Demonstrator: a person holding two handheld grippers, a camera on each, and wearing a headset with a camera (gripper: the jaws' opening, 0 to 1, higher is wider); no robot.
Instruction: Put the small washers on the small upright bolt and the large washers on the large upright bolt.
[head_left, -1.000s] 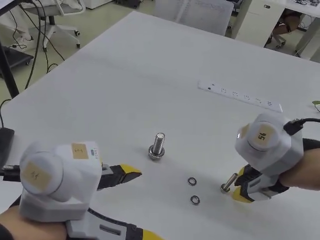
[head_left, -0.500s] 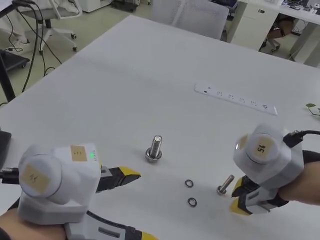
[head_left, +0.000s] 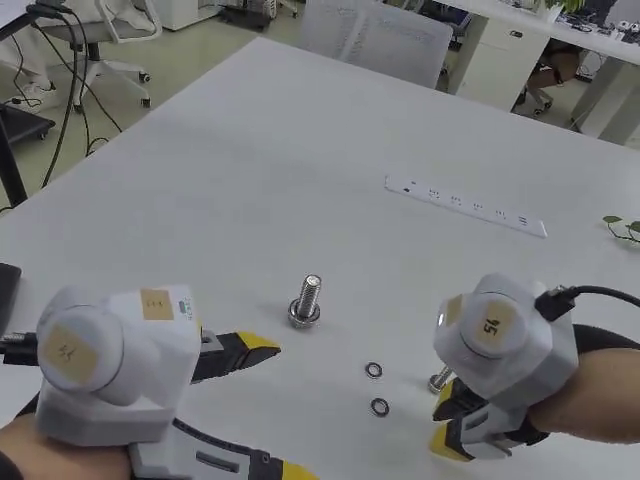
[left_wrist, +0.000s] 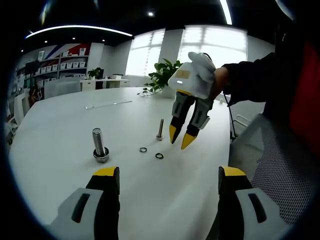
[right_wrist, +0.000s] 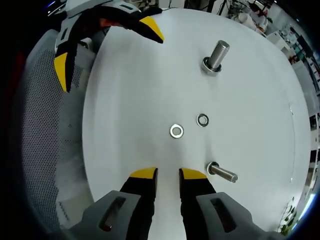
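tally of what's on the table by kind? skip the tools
Bolts: 2 (large bolt, small bolt)
Loose washers: 2
Power strip: 1
Total: 5

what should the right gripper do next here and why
Probably move the right gripper forward and down onto the nearer small washer to pinch it. Its jaws are slightly apart and hold nothing, that washer lies flat on the table just ahead of them, and the small bolt stands upright close beside, so the carry would be short.
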